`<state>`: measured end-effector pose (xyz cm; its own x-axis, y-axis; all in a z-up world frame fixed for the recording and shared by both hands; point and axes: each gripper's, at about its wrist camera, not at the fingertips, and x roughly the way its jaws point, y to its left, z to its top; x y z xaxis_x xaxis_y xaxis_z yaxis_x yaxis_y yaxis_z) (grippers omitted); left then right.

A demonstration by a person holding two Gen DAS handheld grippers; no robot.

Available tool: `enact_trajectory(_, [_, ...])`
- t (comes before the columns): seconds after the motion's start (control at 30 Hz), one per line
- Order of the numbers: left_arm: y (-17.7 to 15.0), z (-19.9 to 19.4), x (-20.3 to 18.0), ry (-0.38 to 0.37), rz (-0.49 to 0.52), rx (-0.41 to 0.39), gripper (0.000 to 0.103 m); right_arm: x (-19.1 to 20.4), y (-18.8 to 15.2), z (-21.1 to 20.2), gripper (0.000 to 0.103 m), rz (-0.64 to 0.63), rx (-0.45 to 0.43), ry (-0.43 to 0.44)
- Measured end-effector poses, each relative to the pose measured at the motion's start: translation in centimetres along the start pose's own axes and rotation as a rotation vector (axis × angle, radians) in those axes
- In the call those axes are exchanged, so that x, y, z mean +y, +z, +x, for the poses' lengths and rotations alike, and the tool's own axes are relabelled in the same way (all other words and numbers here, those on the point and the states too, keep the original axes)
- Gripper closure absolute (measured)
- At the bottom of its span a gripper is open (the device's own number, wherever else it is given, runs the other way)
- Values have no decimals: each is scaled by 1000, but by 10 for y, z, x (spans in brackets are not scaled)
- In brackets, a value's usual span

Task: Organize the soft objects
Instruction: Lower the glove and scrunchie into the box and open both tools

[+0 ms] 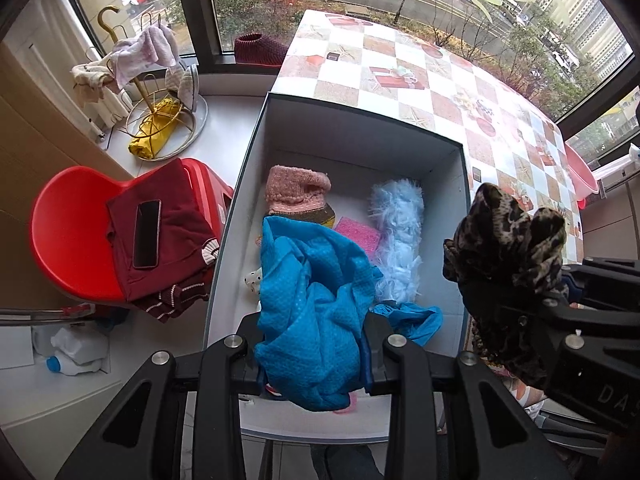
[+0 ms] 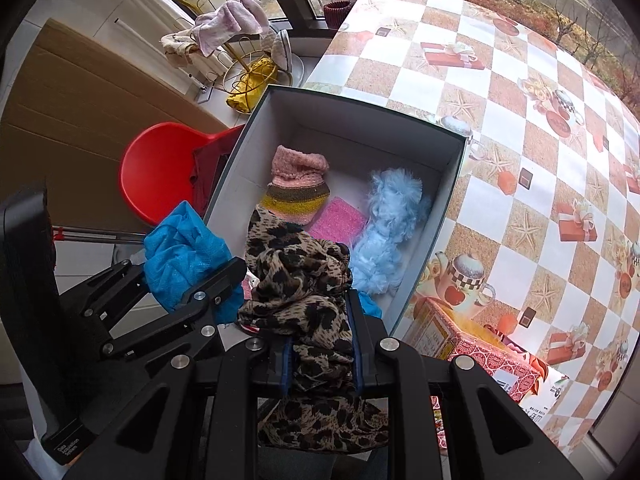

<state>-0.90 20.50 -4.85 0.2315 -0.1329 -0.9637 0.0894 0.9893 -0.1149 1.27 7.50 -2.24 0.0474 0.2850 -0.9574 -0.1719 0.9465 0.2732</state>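
Note:
My left gripper (image 1: pixel 316 332) is shut on a bunched blue cloth (image 1: pixel 312 300) and holds it over the near end of an open white box (image 1: pixel 248 168). The blue cloth also shows in the right wrist view (image 2: pixel 188 256). My right gripper (image 2: pixel 320 320) is shut on a leopard-print cloth (image 2: pixel 300 280), held just above the box's near edge; this cloth also shows in the left wrist view (image 1: pixel 504 240). In the box lie a pink striped knit sock (image 2: pixel 298 184), a pink sponge (image 2: pixel 338 226) and a fluffy light-blue piece (image 2: pixel 388 224).
The box (image 2: pixel 452 196) sits at the edge of a checkered tablecloth table (image 2: pixel 520 160). A patterned carton (image 2: pixel 472 340) stands near the box's right corner. A red chair (image 1: pixel 68 232) with dark red clothes and a phone (image 1: pixel 146 234) stands left. A gold rack (image 1: pixel 156 92) with towels stands by the window.

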Motion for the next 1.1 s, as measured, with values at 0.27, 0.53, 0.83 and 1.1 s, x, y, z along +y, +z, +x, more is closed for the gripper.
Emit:
enact_trajectory(0.27, [1,6,1,6,-6,17,68,-1,7,4,80,-1,3,-7])
enact_trajectory(0.53, [8,15,-2,13,-2,32,68,-5,16,14,80,16,17,-8])
enact_trajectory(0.83, [16,22,-4,9,-8,39,68,-14,26,28,80,61,39,-8])
enact_trajectory(1.1, [18,28,-7,-3,0,51,64,-14,33,33,80,62,36,-16])
